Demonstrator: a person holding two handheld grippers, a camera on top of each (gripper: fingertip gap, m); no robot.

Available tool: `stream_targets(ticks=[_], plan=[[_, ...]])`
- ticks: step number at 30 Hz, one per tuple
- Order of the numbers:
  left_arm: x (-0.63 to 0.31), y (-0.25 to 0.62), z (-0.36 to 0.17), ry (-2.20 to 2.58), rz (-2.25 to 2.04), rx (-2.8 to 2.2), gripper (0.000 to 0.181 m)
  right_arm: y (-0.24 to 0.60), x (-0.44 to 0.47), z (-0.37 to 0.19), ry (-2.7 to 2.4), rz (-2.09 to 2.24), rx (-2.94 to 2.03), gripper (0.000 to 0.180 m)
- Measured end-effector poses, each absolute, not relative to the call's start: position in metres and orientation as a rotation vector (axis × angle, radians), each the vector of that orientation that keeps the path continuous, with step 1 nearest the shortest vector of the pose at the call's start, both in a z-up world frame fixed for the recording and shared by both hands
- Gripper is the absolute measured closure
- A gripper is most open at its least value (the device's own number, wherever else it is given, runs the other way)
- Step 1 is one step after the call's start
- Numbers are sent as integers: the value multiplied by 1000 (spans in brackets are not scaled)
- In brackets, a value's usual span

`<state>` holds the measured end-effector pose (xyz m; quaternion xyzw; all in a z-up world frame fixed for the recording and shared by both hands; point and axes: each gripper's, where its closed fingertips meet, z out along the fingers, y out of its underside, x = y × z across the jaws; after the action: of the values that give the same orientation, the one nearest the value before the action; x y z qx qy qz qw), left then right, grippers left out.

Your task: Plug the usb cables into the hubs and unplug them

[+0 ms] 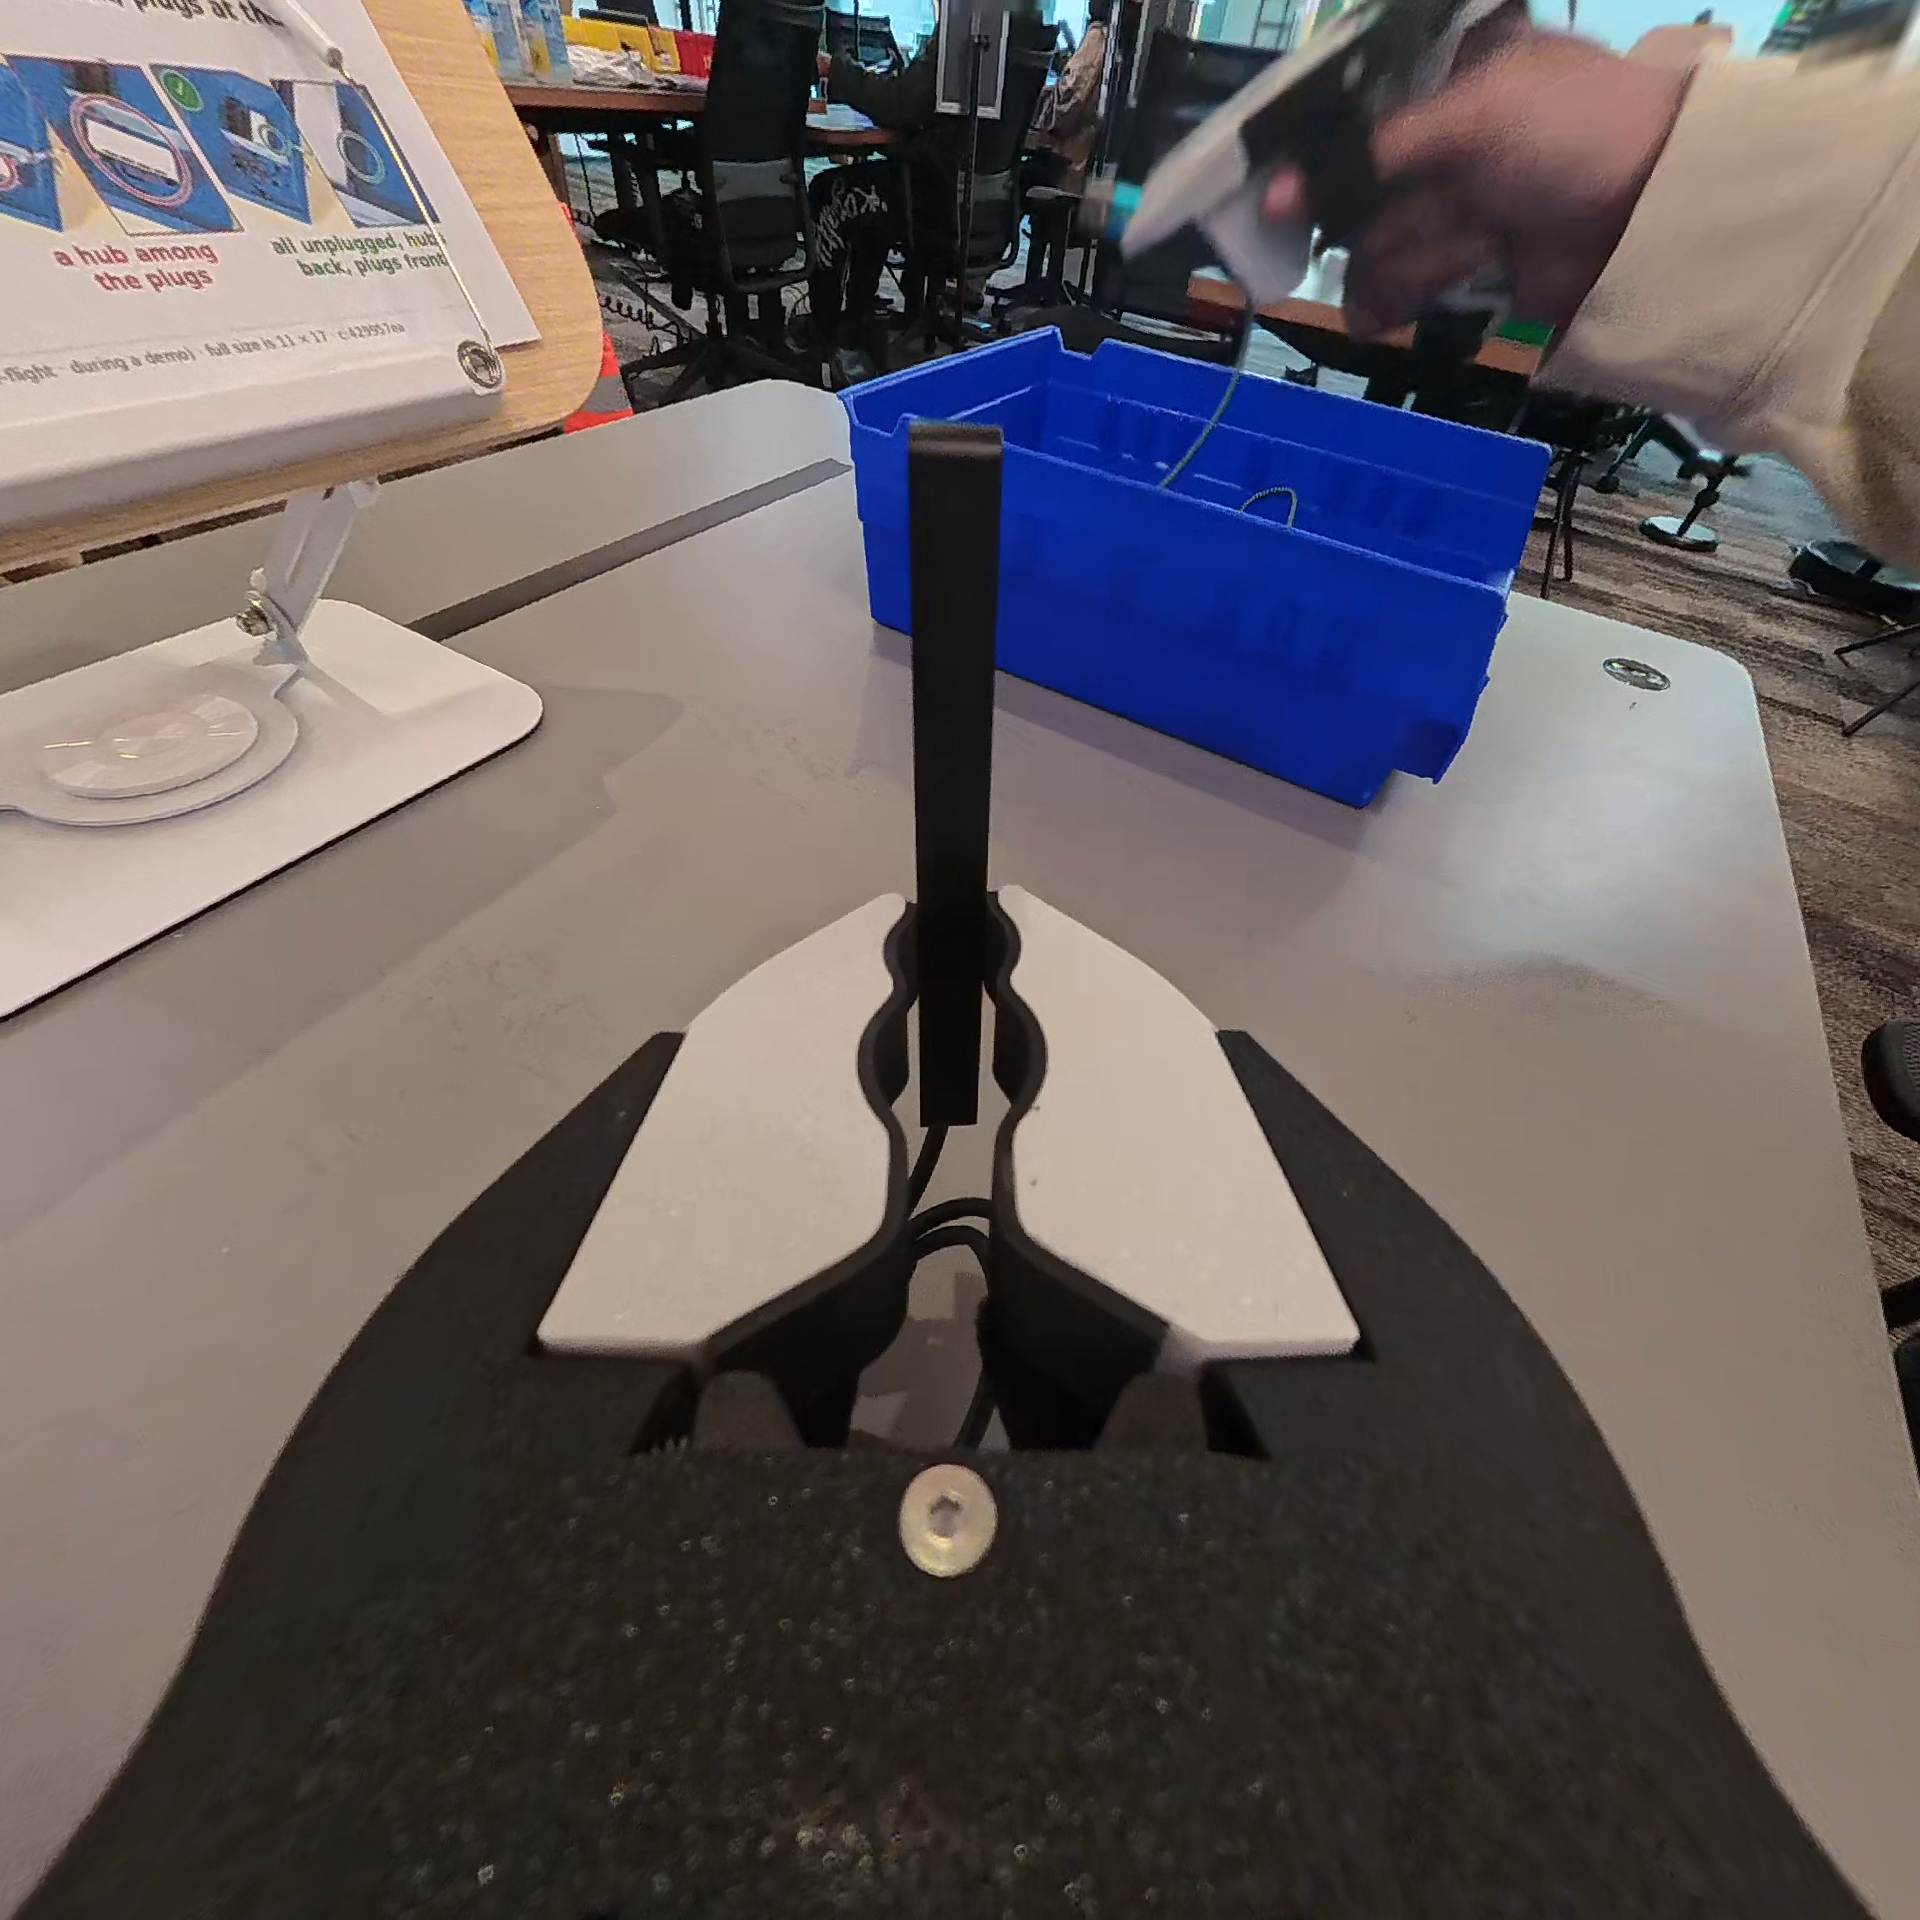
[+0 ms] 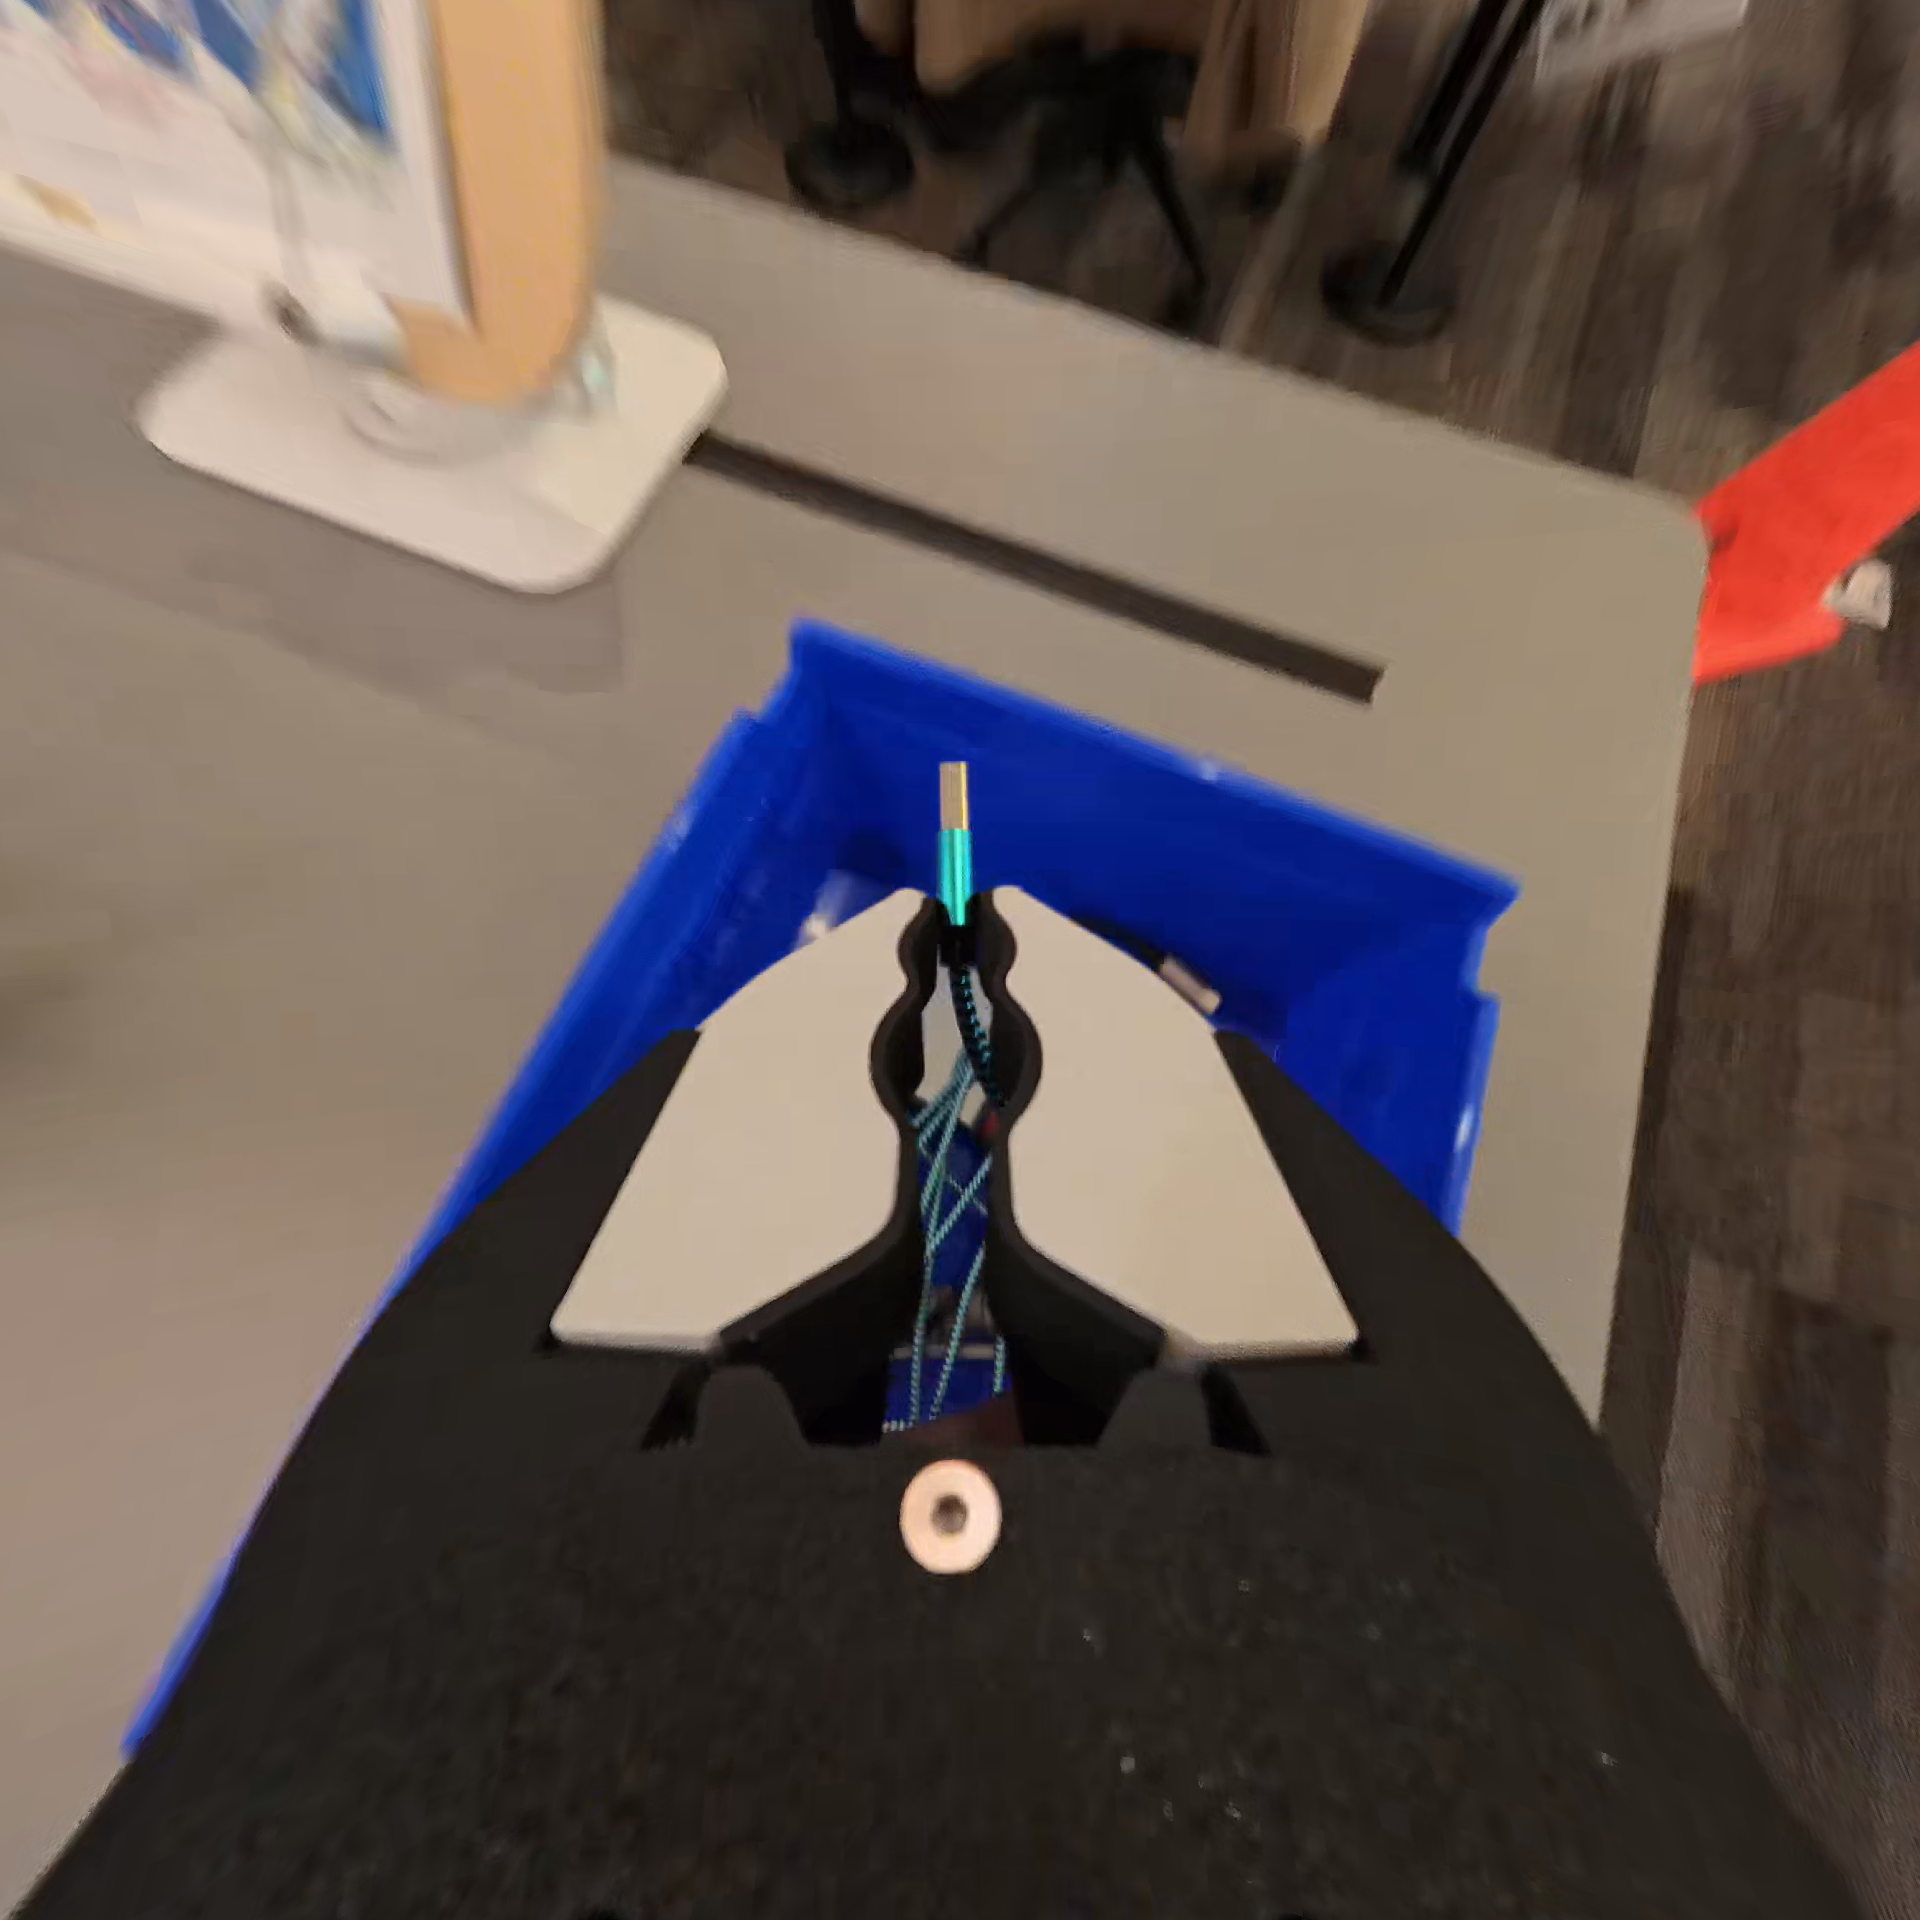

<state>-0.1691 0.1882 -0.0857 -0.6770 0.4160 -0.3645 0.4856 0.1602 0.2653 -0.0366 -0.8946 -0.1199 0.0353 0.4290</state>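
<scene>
Left wrist view: my left gripper [image 1: 951, 914] is clamped on the black hub [image 1: 954, 665], upright over the grey desk [image 1: 1455, 935]; blue bin [image 1: 1195, 623] at 1 o'clock, white stand [image 1: 260, 717] at 10. My right gripper [image 2: 956, 904] pinches the teal usb cable [image 2: 954, 862] above the bin, nothing blocking either.

The hub [image 1: 951, 727] is a slim black bar, standing out upright above the desk, its own black lead trailing from the near end. The cable [image 2: 961, 997] is teal braid with a teal-sleeved metal plug [image 2: 954, 842], bare and unplugged, above the blue bin [image 2: 1299, 894].
</scene>
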Motion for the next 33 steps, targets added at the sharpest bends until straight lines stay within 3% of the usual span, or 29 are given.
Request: stream_targets(ticks=[4,10,15,21,23,25,29,33], plan=[[-168,188,-90,1029,-871,-1661,170,255,174,-116,-216,64,-2457,172],[-169,189,-89,1015,-888,-1666,171,220,165,-167,-165,159,-2662,161],[-170,190,-88,1005,-882,-1663,171,214,155,-143,-219,172,-2548,147],[-170,191,-88,1005,-886,-1664,171,198,80,16,-401,202,-1982,134],[-170,191,-87,1004,-882,-1657,171,174,38,43,-464,252,-1841,129],[-171,191,-86,1003,-880,-1647,171,151,-8,43,-506,375,-1741,130],[-171,190,-85,1006,-895,-1648,170,125,-96,-34,-578,782,-1687,133],[-171,189,-84,1011,-931,-1644,170,123,-118,-75,-547,912,-1540,140]])
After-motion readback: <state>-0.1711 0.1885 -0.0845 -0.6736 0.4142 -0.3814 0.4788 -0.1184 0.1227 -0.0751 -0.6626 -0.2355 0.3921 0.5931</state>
